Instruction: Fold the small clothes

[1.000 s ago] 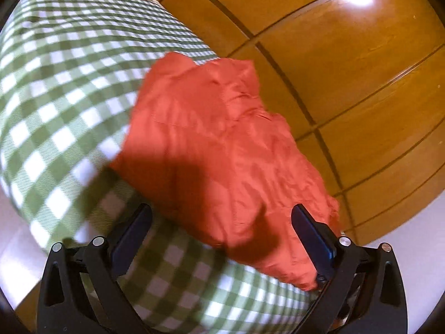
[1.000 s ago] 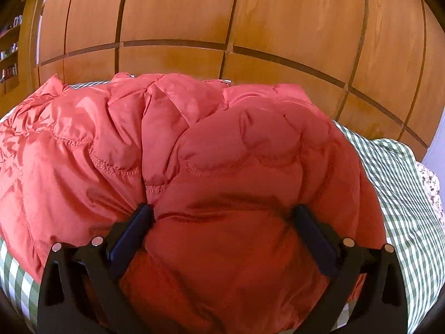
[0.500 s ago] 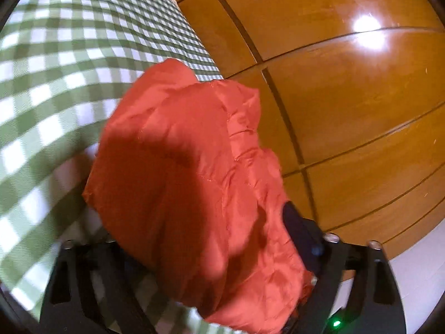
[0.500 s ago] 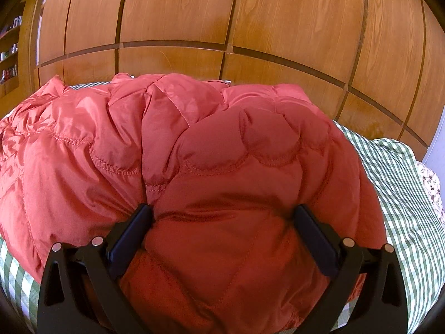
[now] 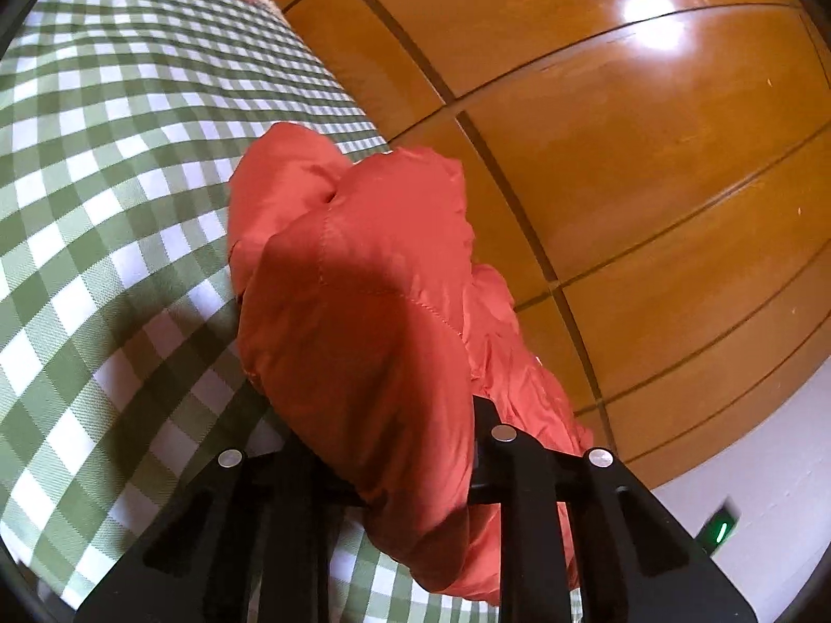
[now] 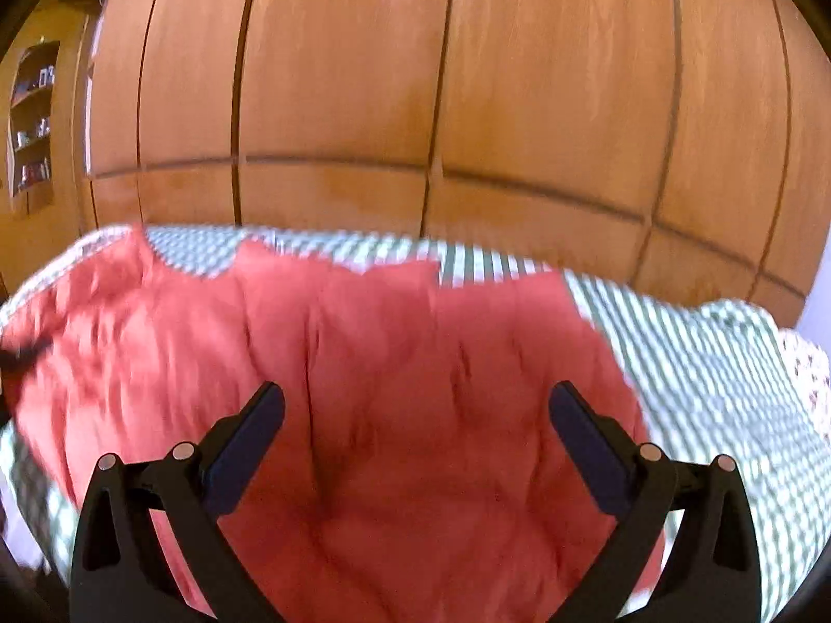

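Our left gripper (image 5: 415, 472), bottom centre, is clamped on the red quilted jacket (image 5: 363, 322), bunched mid-frame over the green checked cloth (image 5: 104, 207). Our right gripper (image 6: 415, 446) stands apart above the jacket (image 6: 363, 389), spread across the blurred lower frame; wooden panels (image 6: 415, 78) above.

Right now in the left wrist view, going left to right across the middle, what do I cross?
Green checked bedcover → red quilted jacket, bunched and lifted with its lower end caught in the left hand-held gripper → glossy wooden panel wall.
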Tool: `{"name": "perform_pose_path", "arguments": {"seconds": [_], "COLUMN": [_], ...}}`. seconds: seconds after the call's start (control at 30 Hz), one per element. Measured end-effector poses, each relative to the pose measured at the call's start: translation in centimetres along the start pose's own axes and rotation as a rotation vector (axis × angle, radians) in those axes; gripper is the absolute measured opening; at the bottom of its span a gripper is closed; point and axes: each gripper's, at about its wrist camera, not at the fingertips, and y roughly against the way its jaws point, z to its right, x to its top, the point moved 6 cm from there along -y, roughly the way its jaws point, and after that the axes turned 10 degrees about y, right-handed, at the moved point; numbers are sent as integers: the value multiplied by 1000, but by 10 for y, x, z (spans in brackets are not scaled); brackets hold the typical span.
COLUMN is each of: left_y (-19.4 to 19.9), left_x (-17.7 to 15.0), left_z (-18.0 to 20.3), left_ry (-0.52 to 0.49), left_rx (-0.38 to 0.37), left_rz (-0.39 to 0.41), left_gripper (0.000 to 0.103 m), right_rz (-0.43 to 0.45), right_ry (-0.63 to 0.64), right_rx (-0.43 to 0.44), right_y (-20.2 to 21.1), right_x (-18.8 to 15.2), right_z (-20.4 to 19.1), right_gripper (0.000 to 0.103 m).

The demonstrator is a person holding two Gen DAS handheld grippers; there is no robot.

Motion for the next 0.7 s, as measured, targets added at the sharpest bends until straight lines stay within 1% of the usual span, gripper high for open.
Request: {"name": "perform_pose_path", "arguments": {"seconds": [0.03,0.07,0.1,0.17,0.2,0.23,0.27,0.3,0.37,0.47,0.53,0.57,0.6,0.63,0.67,0.7], "left_y": [0,1,2,4,4,7,8,10,12,12,13,14,13,14,15,15], "left_x": [0,0,1,1,2,1,1,2,2,5,7,8,10,11,11,12], "left_z": [0,-1,-1,1,2,1,6,9,21,32,35,37,39,40,40,41], "left_ry": [3,6,5,-4,-12,-20,-36,-52,-109,-141,-152,-158,-168,-179,-188,-198], "left_rx": [-4,-8,-10,-14,-18,-22,-33,-38,-46,-59,-60,-61,-60,-58,-57,-54], "left_rz": [0,-1,-3,-5,-3,-4,-5,-4,9,17,22,23,25,26,28,30], "left_gripper": [20,20,20,20,19,19,19,19,19,19,19,18,18,18,18,18], "right_rz": [-27,-55,-114,-194,-236,-230,-201,-200,-206,-216,-235,-234,-215,-167,-121,-100], "right_ry": [3,3,-1,-1,5,8,11,25,44,18,9,3,-7,-23,-34,-37], "right_rx": [-41,-64,-94,-100,-81,-74,-86,-108,-124,-88,-50,-50,-58,-64,-55,-44], "right_y": [-17,-29,-51,-84,-105,-114,-116,-117,-117,-119,-108,-100,-89,-70,-51,-40], "right_x": [11,14,15,5,-9,-15,-19,-19,-20,-20,-19,-19,-17,-16,-17,-19], "right_z": [2,3,4,3,-4,-6,-6,-7,-10,-5,-2,0,3,4,3,2], "right_gripper": [101,101,101,101,101,101,101,101,101,101,101,101,101,101,101,101]}}
